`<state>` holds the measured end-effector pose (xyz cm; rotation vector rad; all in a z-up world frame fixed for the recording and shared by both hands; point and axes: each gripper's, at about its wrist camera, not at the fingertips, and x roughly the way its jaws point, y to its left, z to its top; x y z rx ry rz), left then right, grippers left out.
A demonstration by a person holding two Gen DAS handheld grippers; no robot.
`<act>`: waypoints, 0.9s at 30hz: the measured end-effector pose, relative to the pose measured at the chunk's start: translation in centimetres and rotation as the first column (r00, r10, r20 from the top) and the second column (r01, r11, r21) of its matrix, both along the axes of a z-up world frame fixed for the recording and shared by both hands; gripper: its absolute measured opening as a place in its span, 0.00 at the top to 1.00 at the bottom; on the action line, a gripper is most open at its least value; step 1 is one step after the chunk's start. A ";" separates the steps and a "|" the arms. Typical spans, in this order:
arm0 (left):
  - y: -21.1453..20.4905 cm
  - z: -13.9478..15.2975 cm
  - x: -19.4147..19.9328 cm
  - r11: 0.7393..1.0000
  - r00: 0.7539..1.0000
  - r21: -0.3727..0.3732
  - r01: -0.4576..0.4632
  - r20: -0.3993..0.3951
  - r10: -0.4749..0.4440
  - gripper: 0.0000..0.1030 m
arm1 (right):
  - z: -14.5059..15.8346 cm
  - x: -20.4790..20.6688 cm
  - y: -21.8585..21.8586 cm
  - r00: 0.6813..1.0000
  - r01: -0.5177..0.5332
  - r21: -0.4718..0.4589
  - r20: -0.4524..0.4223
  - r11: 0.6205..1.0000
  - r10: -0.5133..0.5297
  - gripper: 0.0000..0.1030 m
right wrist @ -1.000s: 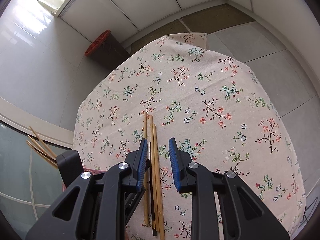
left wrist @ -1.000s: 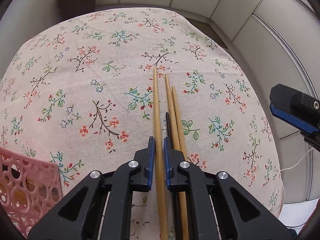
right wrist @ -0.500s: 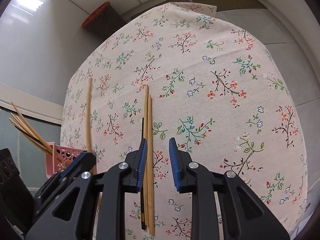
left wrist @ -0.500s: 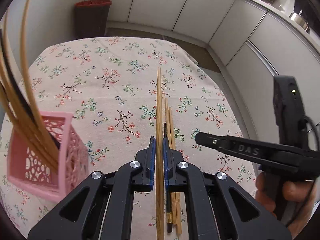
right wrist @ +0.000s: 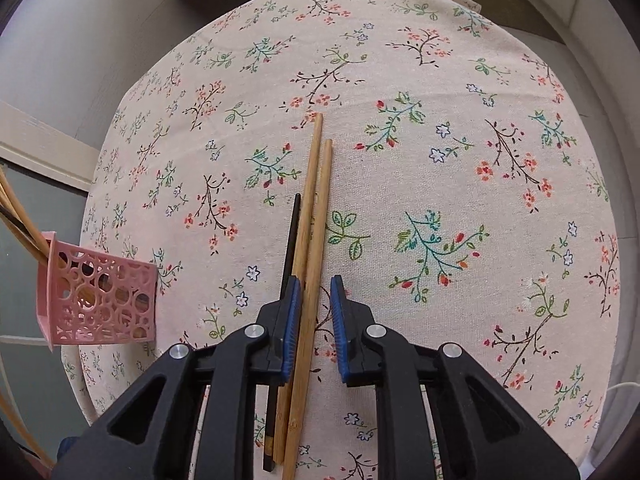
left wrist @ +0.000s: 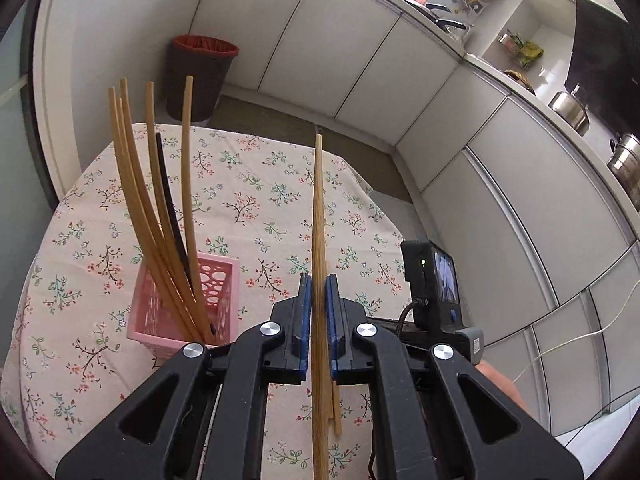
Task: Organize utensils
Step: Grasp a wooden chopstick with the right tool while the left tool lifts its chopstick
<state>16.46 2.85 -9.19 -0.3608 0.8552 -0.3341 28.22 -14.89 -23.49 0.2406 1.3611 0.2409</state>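
My left gripper [left wrist: 316, 280] is shut on a long wooden chopstick [left wrist: 318, 208], held in the air above the floral tablecloth [left wrist: 260, 200]. To its left stands a pink perforated basket [left wrist: 224, 280] with several wooden chopsticks and a black one [left wrist: 160, 200] upright in it. My right gripper [right wrist: 316, 284] points down at two wooden chopsticks [right wrist: 316, 184] lying on the cloth. Its jaws are closing around them, with a gap still showing at the right pad. A black chopstick [right wrist: 293, 224] lies just left of them, running under the left finger.
The pink basket [right wrist: 100, 300] stands near the table's left edge in the right wrist view. A dark bin with a red rim [left wrist: 200, 76] sits on the floor beyond the table. White cabinets line the right side. The right gripper's body [left wrist: 436, 288] and a hand [left wrist: 496, 380] are close on the left gripper's right.
My left gripper has lifted the wooden chopstick off the cloth and the basket has come into its view. My right gripper has dropped closer to the lying chopsticks and its jaws have narrowed.
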 end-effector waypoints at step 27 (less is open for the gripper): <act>1.5 1.0 -0.2 0.999 0.998 0.036 -0.020 0.056 0.018 0.94 | 1.9 -1.9 -0.9 0.999 -0.021 -0.028 0.029 0.999 0.022 1.00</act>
